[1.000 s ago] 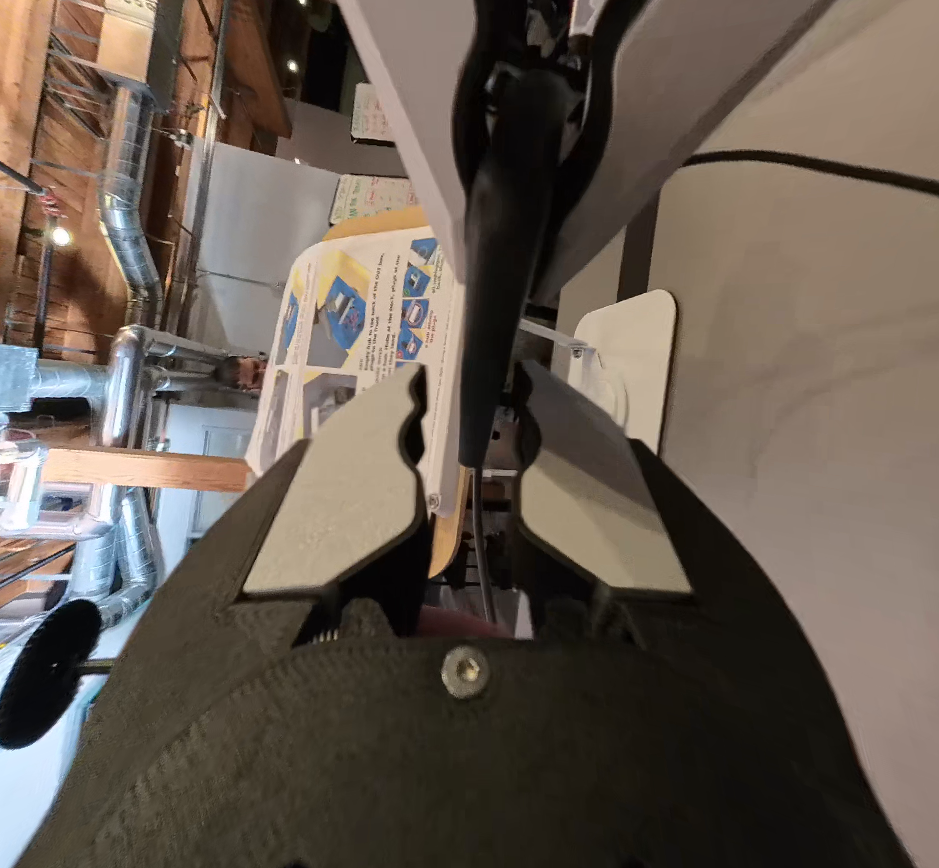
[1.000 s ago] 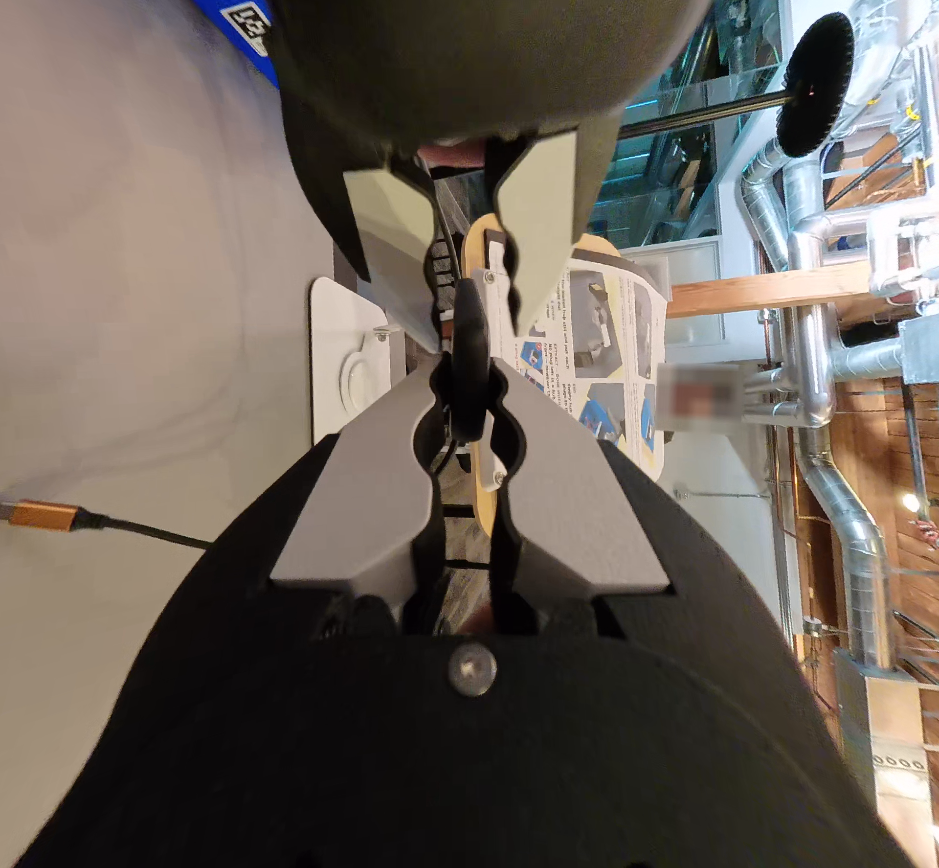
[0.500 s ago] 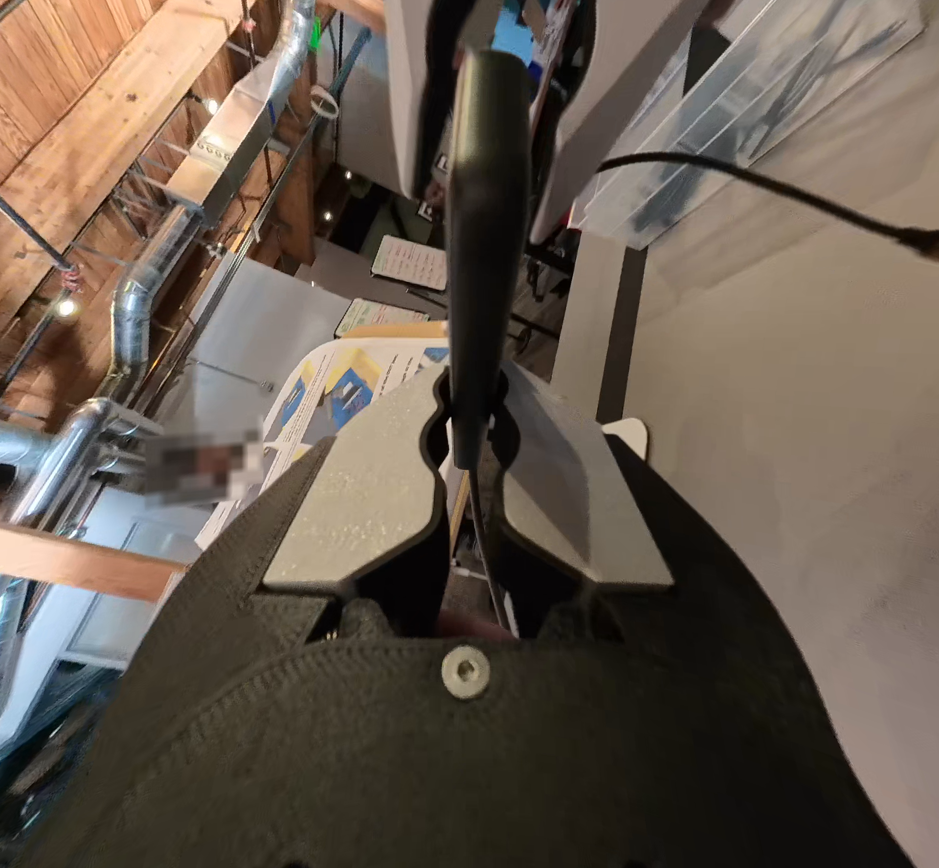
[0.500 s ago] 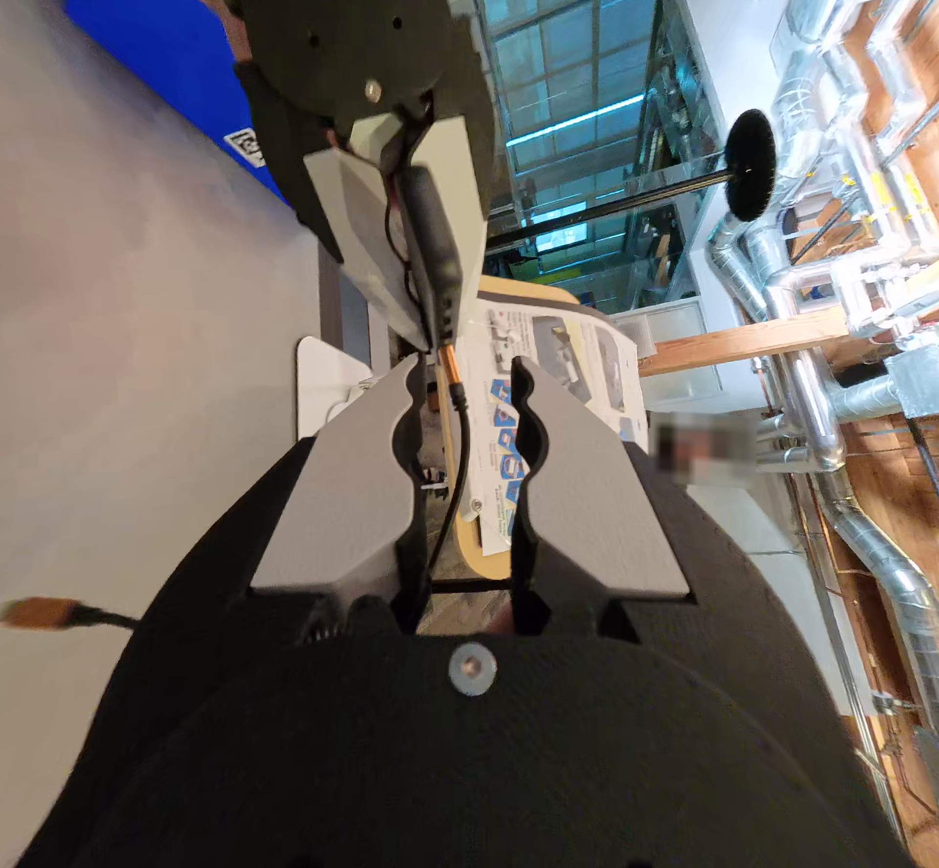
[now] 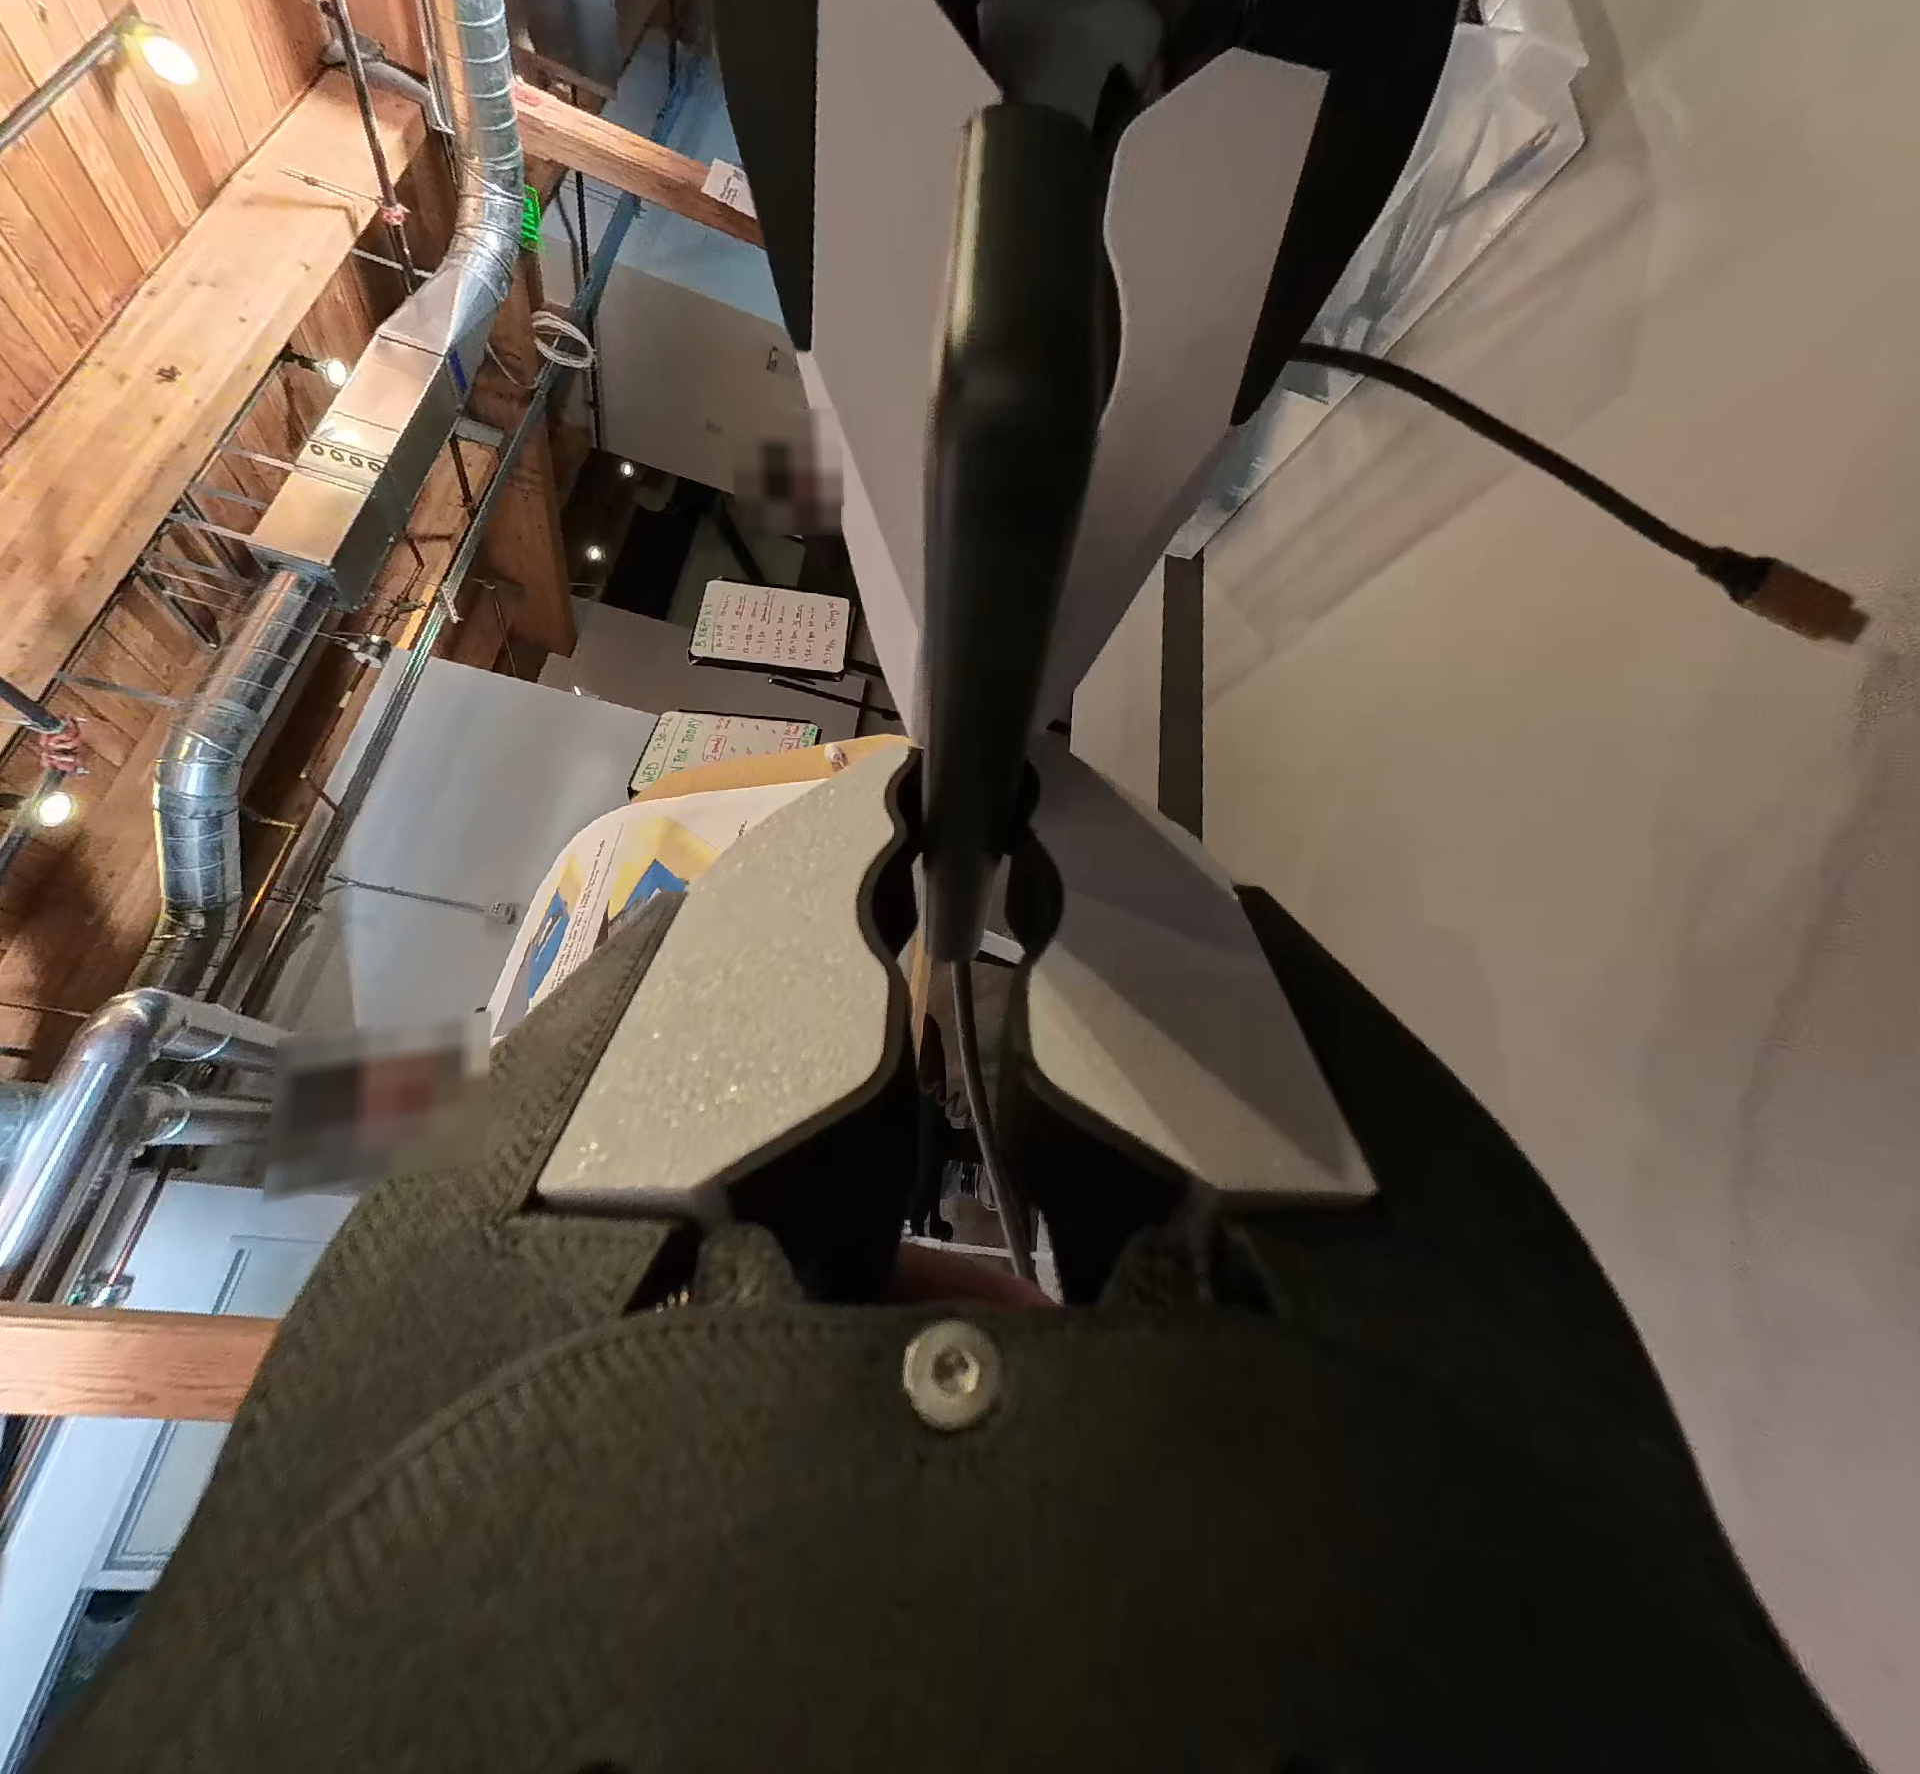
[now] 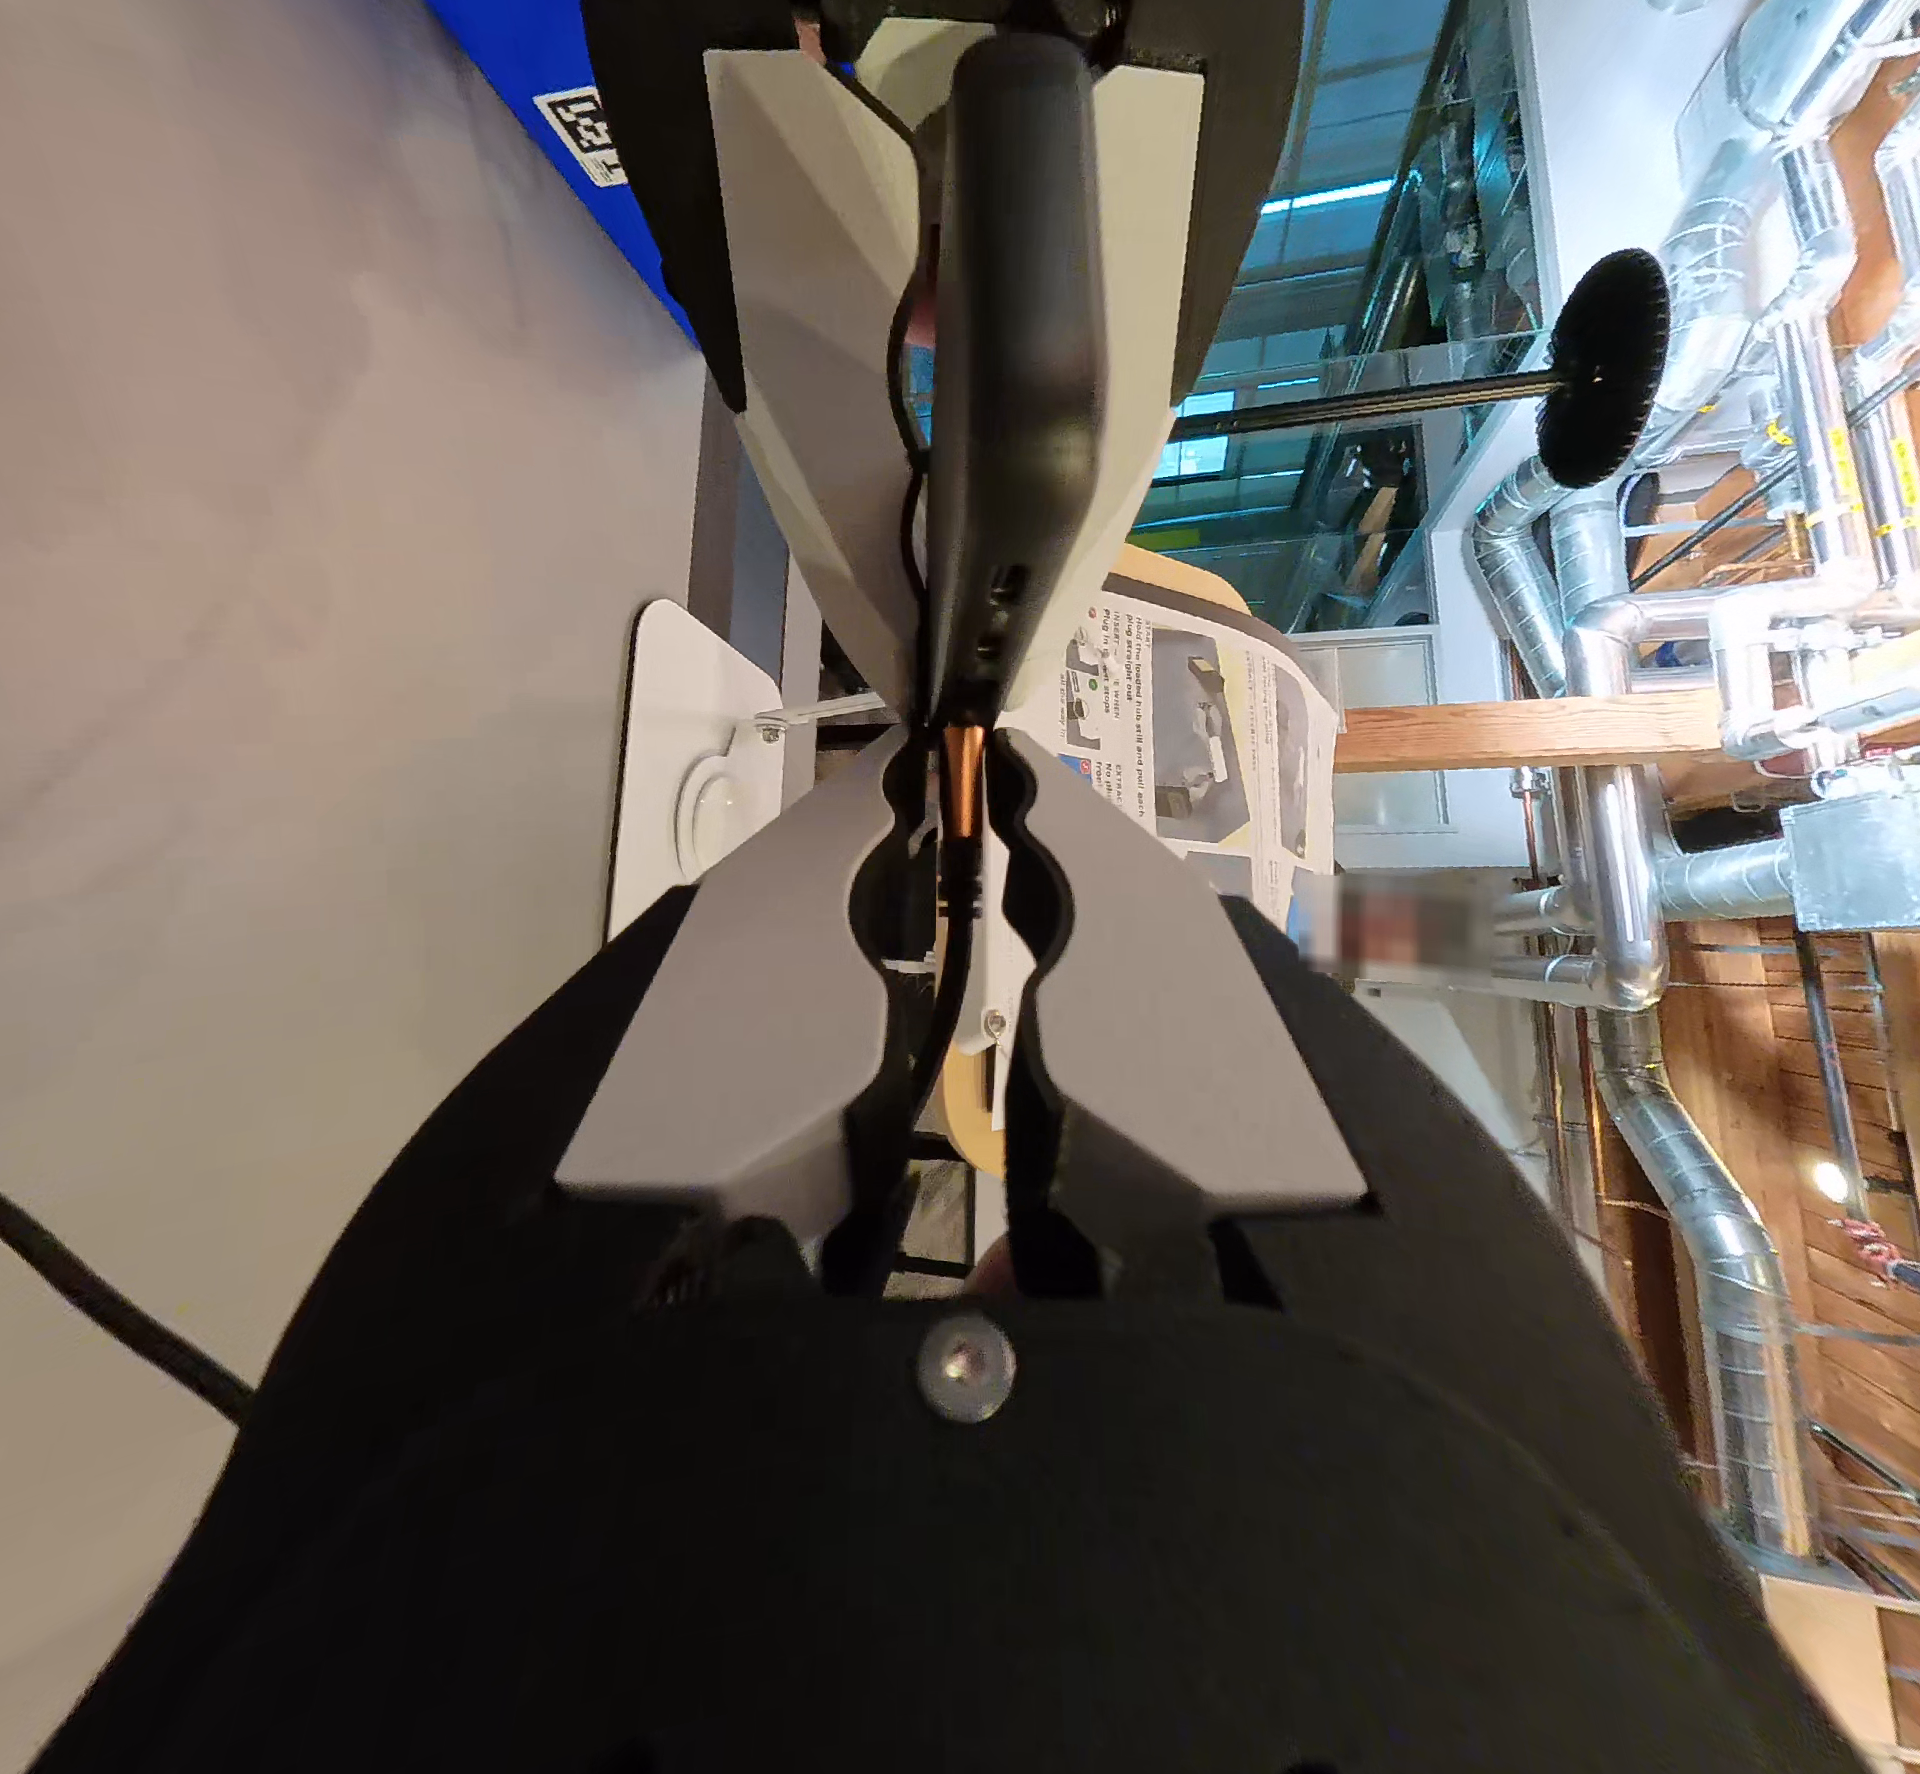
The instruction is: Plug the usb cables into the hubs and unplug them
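My left gripper (image 5: pixel 966 851) is shut on the cable end of a black USB hub (image 5: pixel 1008 477), held in the air edge-on. In the right wrist view the hub (image 6: pixel 1013 322) points towards me between the left gripper's white fingers (image 6: pixel 810 322). My right gripper (image 6: pixel 954 758) is shut on a copper-coloured USB plug (image 6: pixel 961 789). The plug's tip meets the port at the hub's near end; I cannot tell how deep it sits. Its black cable runs back between my fingers. The right gripper's white fingers (image 5: pixel 873 322) show behind the hub in the left wrist view.
A second loose cable with a copper plug (image 5: pixel 1787 607) lies on the pale table (image 5: pixel 1558 997). A clear plastic bag (image 5: pixel 1455 218), a white plate (image 6: pixel 686 737), a blue mat (image 6: pixel 520 10) and a printed sheet (image 6: pixel 1195 737) lie at the table's edges. Both grippers' tips are close together, under 4 cm apart.
The right gripper let go of the hub and the left gripper shut on it. The right gripper then opened, drew back, and closed on the copper plug at the hub's end.
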### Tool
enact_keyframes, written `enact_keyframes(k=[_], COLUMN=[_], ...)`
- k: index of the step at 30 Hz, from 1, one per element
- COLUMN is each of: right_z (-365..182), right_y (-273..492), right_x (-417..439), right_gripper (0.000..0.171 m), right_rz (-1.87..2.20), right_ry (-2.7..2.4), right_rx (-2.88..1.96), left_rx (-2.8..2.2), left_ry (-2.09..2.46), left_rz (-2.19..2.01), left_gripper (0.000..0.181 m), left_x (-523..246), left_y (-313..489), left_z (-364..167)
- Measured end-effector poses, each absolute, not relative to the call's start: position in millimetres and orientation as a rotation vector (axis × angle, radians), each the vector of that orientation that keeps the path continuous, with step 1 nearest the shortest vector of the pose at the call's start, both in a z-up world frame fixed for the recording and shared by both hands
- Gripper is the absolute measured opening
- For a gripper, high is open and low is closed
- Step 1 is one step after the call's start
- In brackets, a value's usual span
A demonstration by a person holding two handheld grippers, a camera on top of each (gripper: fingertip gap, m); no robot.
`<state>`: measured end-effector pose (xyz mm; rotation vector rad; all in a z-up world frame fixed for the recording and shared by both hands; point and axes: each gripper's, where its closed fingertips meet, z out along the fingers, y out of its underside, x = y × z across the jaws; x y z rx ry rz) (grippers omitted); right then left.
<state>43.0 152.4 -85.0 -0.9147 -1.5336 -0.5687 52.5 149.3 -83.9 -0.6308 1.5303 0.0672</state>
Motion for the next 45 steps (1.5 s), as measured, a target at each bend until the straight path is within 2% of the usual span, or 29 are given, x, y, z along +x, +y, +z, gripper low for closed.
enact_keyframes(k=[4,8,14,18,21,24,26,31,35,38,40,45], right_z=[-85.2,-88.2,-92.8,-94.6,-95.5,-92.4,-86.6,-76.3,-77.5,-79.9,-84.5,-84.9], right_y=[155.9,167.4,184.3,189.2,187.4,188.7,188.2,177.1,166.5,166.4,165.2,167.1], right_x=[45.8,55.5,72.1,75.8,72.9,74.1,73.7,70.6,65.5,62.4,59.7,62.3], right_gripper=[0.007,0.007,0.007,0.007,0.007,0.008,0.007,0.025,0.026,0.022,0.011,0.009], right_rz=[-0.58,-0.622,-0.658,-0.68,-0.694,-0.742,-0.753,-0.665,-0.6,-0.591,-0.595,-0.598], right_ry=[-1.525,-1.501,-1.444,-1.418,-1.423,-1.414,-1.402,-1.429,-1.493,-1.5,-1.527,-1.523], right_rx=[-0.951,-1.037,-1.195,-1.239,-1.238,-1.213,-1.17,-1.1,-1.02,-1.002,-0.982,-1.014], left_rx=[-0.67,-0.699,-0.689,-0.703,-0.694,-0.691,-0.658,-0.643,-0.604,-0.56,-0.548,-0.549], left_ry=[1.521,1.487,1.489,1.49,1.487,1.5,1.479,1.468,1.494,1.54,1.558,1.556], left_rz=[0.052,0.1,0.179,0.241,0.321,0.329,0.347,0.294,0.183,0.136,0.108,0.108], left_gripper=[0.014,0.041,0.056,0.05,0.021,0.013,0.013,0.013,0.013,0.012,0.013,0.013], left_x=[53.5,48.9,52.7,58.9,61.2,63.6,64.3,57.9,55.6,56.9,58.5,59.4], left_y=[152.3,157.2,146.4,146.4,151.8,151.3,149.6,145.2,130.8,119.2,114.0,116.1], left_z=[-85.5,-76.0,-67.7,-71.6,-76.7,-81.6,-78.4,-67.9,-62.6,-66.5,-69.1,-71.1])
